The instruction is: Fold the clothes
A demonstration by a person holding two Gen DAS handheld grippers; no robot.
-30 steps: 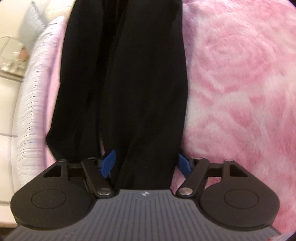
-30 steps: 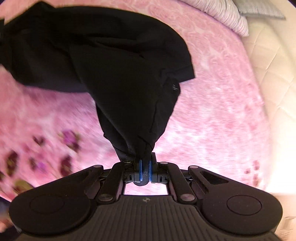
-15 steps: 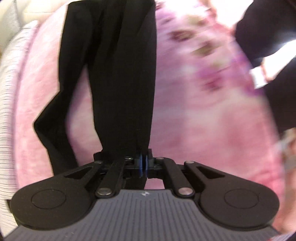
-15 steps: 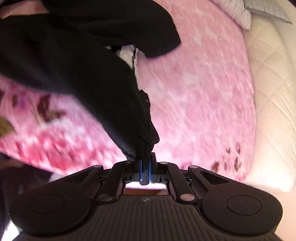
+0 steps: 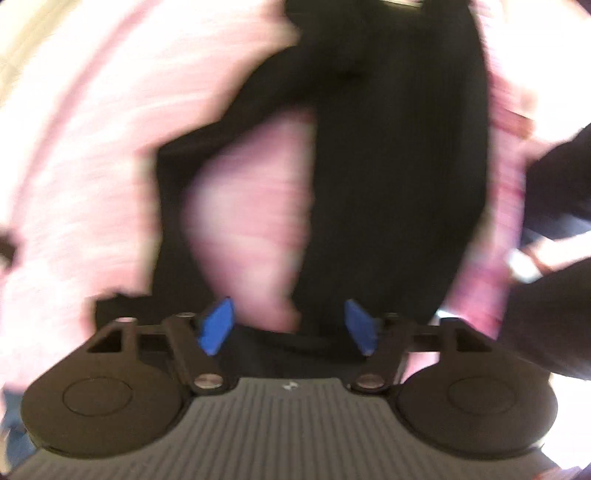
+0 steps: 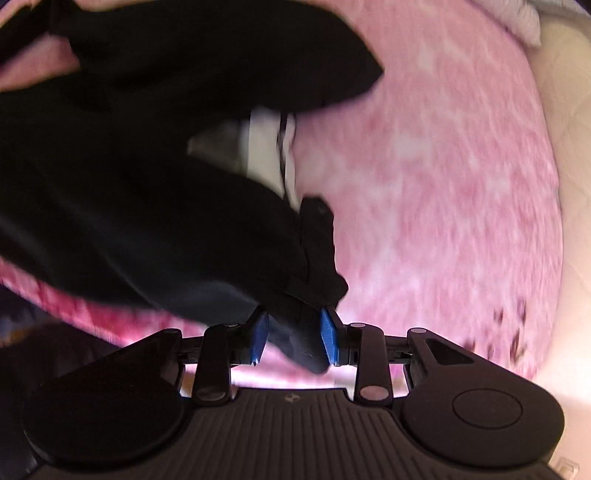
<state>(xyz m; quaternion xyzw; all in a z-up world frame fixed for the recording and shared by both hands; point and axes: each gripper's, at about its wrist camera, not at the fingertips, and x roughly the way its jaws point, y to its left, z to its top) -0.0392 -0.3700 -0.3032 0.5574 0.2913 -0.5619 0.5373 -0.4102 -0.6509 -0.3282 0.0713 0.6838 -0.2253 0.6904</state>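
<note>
In the left wrist view, heavily blurred, the left tongs stood wide, their two blue pads far apart; the jaws had just been opening. One black garment hung or lay ahead of them over the pink blanket on the bed. A dark strip of the cloth crossed low between the pads (touching neither, as far as the smear allowed), so nothing was gripped. The garment ran up the frame as one broad band on the right, with one narrower arm of cloth curving off to the left and down, leaving a pink patch of blanket showing between the two. At the right edge was a person's dark sleeve with something pale below it, too blurred to name.

In the right wrist view, the right tongs were part-way apart, their jaws having just been opening too. A bunched corner of the same black garment sat between the two blue pads; it lay against the right-hand pad, while a slim gap showed beside the left-hand one, so the cloth looked released rather than pinched. From there the garment spread up and to the left across most of the frame, in two dark folds with one pale label or lining showing between them. The pink blanket filled the right side, and a cream quilted surface edged it at far right. A striped pillow corner showed at top right.
</note>
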